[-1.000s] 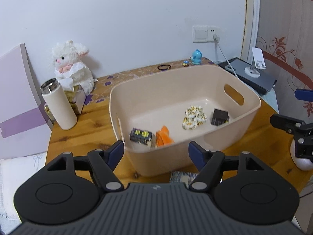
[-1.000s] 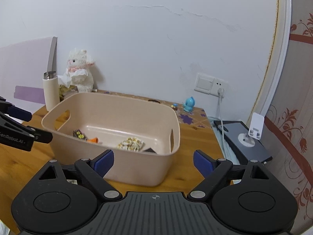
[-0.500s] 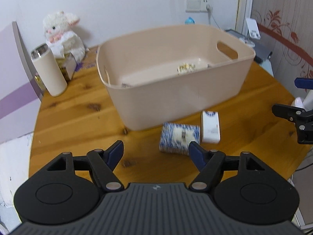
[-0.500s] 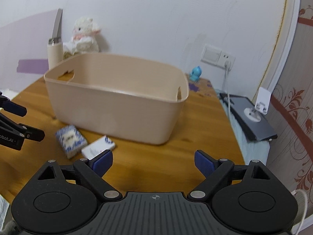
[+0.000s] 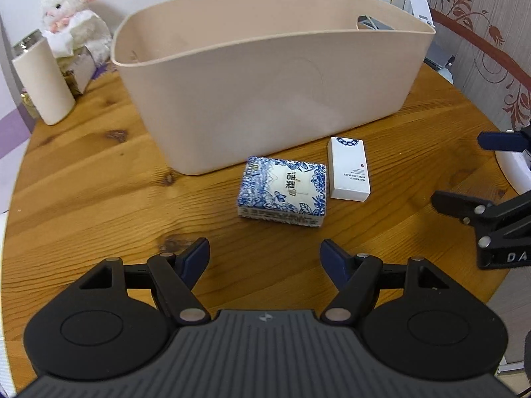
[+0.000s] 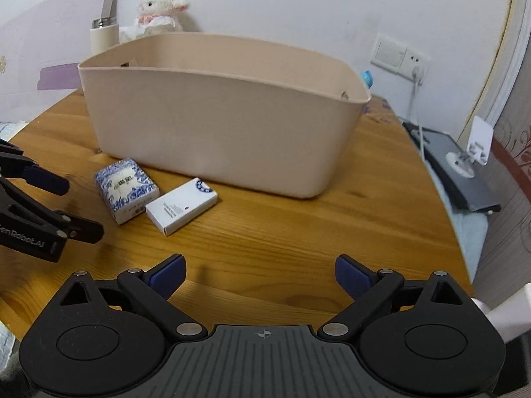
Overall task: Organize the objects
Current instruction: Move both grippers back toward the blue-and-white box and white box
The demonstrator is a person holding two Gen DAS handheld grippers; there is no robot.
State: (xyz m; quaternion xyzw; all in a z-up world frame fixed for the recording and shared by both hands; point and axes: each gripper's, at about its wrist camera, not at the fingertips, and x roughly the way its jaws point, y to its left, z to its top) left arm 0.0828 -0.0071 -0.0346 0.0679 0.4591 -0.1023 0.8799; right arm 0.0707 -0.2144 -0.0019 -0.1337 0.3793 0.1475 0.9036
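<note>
Your left gripper (image 5: 265, 252) hangs low over the wooden bench (image 5: 99, 192) with its blue-tipped fingers (image 5: 195, 256) spread wide and nothing between them. Just ahead of it, lined up with the gap, lies the blue-and-white patterned box (image 5: 282, 190), flat on the bench. Right beside that box, on its right and so close you cannot tell whether they touch, lies the white box (image 5: 347, 169), also flat, with a round blue mark at its far end.

Your right gripper (image 6: 259, 273) is likewise spread apart and holds nothing; it sits over bare wood, with both boxes off to its front left. From that side the patterned box (image 6: 126, 189) and the white box (image 6: 182, 206) lie next to each other, in front of the bin.

Behind both boxes stands the large beige bin (image 5: 272, 76), upright; its near wall hides whatever is inside.

Farther back on your left stand a cream tumbler (image 5: 43, 81) with a metal top and a white plush lamb (image 5: 74, 28). At the wall are a switch and socket plate (image 6: 398, 57) with a plugged-in cable, and a small blue figure (image 6: 366, 78) peeks past the bin's right corner.
</note>
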